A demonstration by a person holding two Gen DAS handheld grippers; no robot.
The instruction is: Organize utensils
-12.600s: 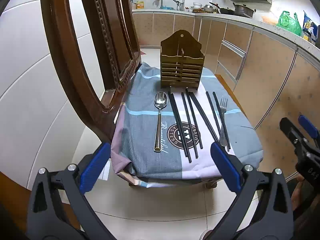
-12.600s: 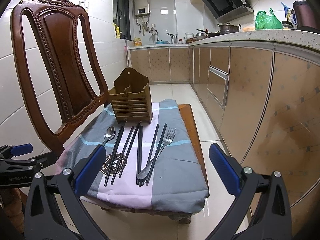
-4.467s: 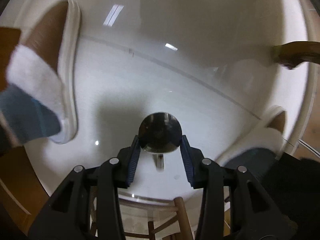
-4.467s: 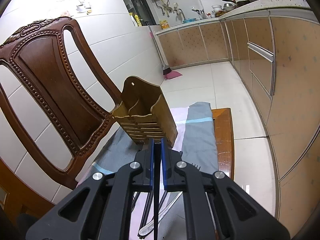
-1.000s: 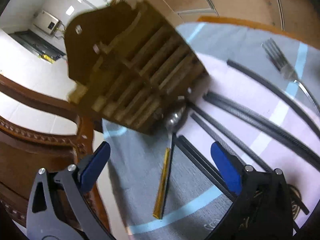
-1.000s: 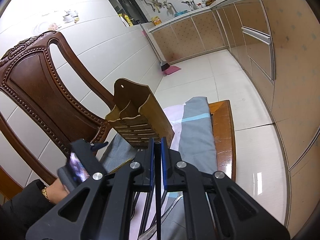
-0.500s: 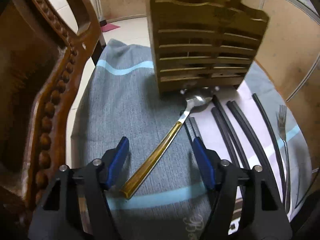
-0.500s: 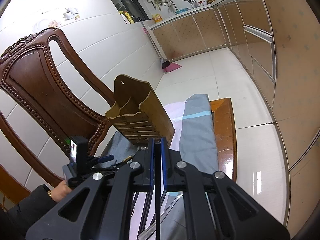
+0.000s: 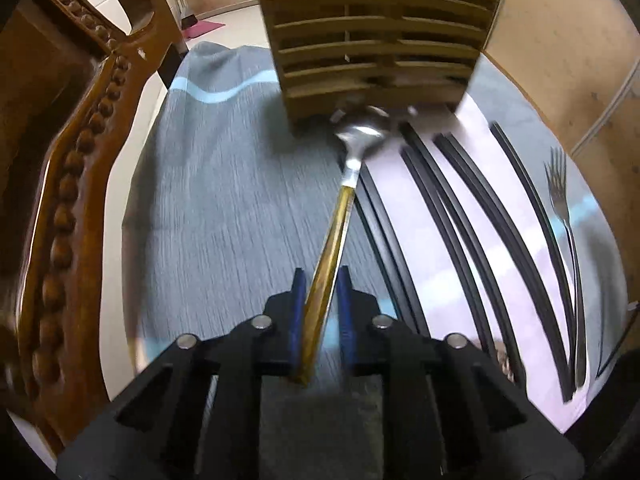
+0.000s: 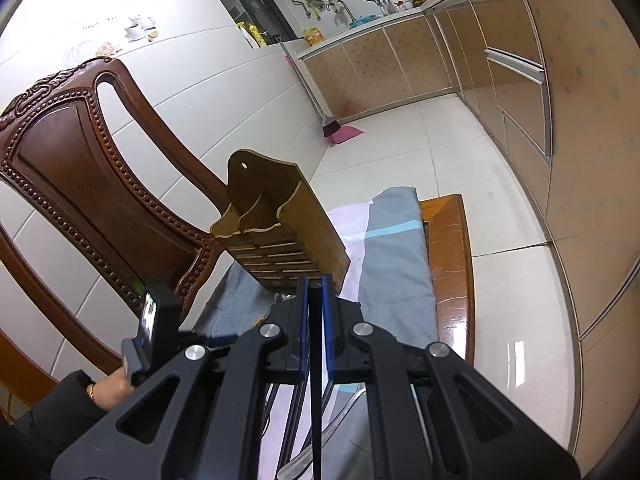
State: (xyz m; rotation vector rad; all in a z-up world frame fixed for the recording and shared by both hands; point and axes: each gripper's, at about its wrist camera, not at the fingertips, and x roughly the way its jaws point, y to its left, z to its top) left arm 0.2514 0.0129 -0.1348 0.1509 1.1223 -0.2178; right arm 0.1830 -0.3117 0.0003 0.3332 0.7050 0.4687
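Note:
In the left wrist view a spoon (image 9: 362,136) with a gold handle lies on the grey and pink cloth (image 9: 224,184). Its bowl is at the foot of the slatted wooden utensil holder (image 9: 380,40). My left gripper (image 9: 320,276) points steeply down over the handle's end. Its jaws are closing, with the blue pads (image 9: 298,304) against the handle's sides. Several black chopsticks (image 9: 460,216) and a fork (image 9: 560,192) lie to the right. In the right wrist view my right gripper (image 10: 316,280) is shut on one black chopstick (image 10: 316,360), just in front of the holder (image 10: 280,232).
A carved wooden chair back (image 9: 80,140) rises close on the left of the cloth. The wooden seat edge (image 10: 448,260) shows past the cloth on the right, with tiled floor and kitchen cabinets (image 10: 520,80) beyond. A person's hand (image 10: 108,392) shows at lower left.
My left gripper has swung round and come in over the spoon's handle, and its jaws have narrowed from wide apart to either side of the handle. The right gripper has kept still.

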